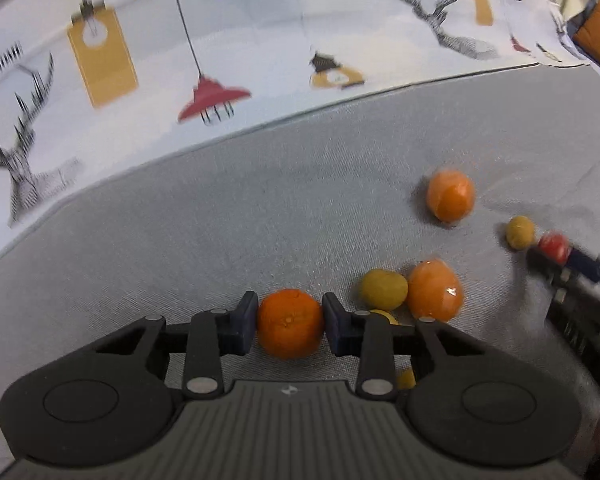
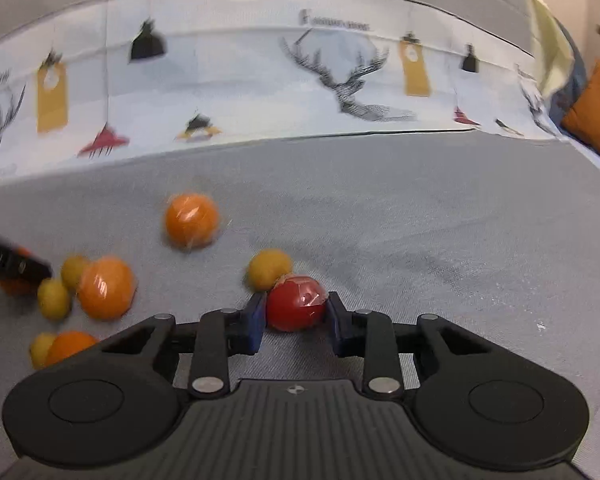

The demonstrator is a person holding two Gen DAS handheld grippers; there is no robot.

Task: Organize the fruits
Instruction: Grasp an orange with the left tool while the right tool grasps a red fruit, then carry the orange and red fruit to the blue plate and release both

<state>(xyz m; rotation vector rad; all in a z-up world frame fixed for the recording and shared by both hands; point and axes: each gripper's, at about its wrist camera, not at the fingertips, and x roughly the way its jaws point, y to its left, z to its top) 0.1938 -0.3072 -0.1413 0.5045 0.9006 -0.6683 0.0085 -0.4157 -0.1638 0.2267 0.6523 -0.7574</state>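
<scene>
Left wrist view, looking down along the left gripper [image 1: 290,322] at a grey fabric surface [image 1: 220,220]. Dark blue pads pressed against both sides of an orange mandarin [image 1: 290,323], gripped between them low in the centre of the view. Just right of it, a yellow-green fruit [image 1: 383,289] touching a glossy wrapped orange fruit [image 1: 434,290]. Two more small yellow fruits partly hidden behind the gripper's right linkage. Farther back on the right, another wrapped orange fruit [image 1: 451,196], lying alone. At the right edge, the right gripper [image 1: 550,254], blurred, closed on a small red fruit [image 1: 553,243], with a small yellow fruit [image 1: 520,232] just beside it. Along the back, a white cloth [image 1: 260,48] printed with deer heads, lamps and yellow tags.

Right wrist view, looking down along the right gripper at the same grey surface. Blue pads clamped on either side of the red fruit, shiny and wrapped in film, held low in the centre. Touching it from behind on the left, the small yellow fruit. Farther back and left, the lone wrapped orange fruit. At the left edge, a cluster of orange and yellow fruits, with a dark blurred part of the left gripper above them. Orange cushion [image 2: 596,108] at the far right.
</scene>
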